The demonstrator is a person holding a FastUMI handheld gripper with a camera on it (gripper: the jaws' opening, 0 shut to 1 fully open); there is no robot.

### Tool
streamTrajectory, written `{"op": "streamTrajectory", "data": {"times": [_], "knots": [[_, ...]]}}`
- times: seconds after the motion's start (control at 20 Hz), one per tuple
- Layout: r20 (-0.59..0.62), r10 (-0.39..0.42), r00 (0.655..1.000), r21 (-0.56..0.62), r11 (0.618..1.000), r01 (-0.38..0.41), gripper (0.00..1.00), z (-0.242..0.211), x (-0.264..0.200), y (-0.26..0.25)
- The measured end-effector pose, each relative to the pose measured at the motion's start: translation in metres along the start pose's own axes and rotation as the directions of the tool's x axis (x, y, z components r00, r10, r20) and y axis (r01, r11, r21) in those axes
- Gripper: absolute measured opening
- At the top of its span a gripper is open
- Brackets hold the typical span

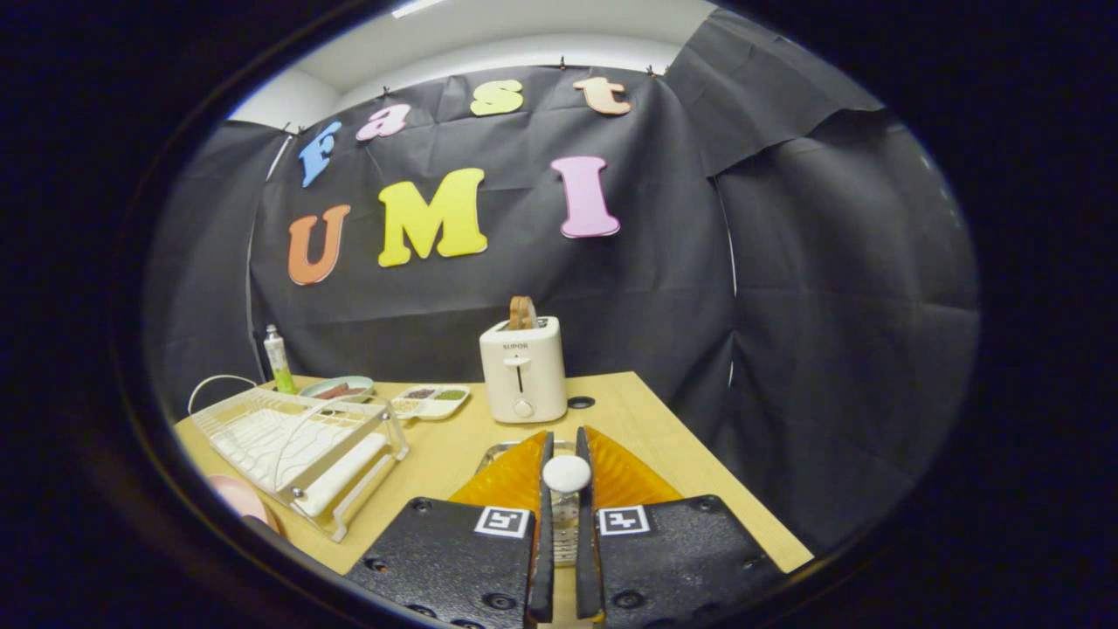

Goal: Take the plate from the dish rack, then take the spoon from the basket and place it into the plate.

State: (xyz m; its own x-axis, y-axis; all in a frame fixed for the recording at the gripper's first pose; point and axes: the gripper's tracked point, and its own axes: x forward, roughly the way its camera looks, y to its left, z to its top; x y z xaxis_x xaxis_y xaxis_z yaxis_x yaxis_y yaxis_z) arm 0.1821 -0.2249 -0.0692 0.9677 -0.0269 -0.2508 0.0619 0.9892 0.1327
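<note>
The gripper (pixel 566 454) pinches the white spoon (pixel 567 473) between nearly closed fingers above the basket (pixel 500 452), right of the dish rack (pixel 301 445).

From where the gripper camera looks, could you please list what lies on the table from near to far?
Gripper shut on the white spoon, then the basket, toaster, black booth wall.

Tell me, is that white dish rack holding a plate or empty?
Empty: the dish rack has bare wires, and a pink plate lies beside it. The gripper clamps a white spoon end.
</note>
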Motion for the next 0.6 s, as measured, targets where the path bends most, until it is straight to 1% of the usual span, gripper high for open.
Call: {"op": "streamTrajectory", "data": {"times": [0.2, 0.3, 0.45, 0.6], "knots": [[0.098, -0.001, 0.995, -0.017, 1.000, 0.003, 0.12, 0.053, -0.035, 0.011], [0.147, 0.045, 0.988, -0.032, 0.999, -0.040, 0.12, 0.077, -0.059, 0.031], [0.168, 0.165, 0.972, -0.056, 0.986, -0.157, 0.11, 0.098, -0.095, 0.079], [0.150, 0.294, 0.944, -0.076, 0.955, -0.285, 0.11, 0.104, -0.123, 0.135]]}}
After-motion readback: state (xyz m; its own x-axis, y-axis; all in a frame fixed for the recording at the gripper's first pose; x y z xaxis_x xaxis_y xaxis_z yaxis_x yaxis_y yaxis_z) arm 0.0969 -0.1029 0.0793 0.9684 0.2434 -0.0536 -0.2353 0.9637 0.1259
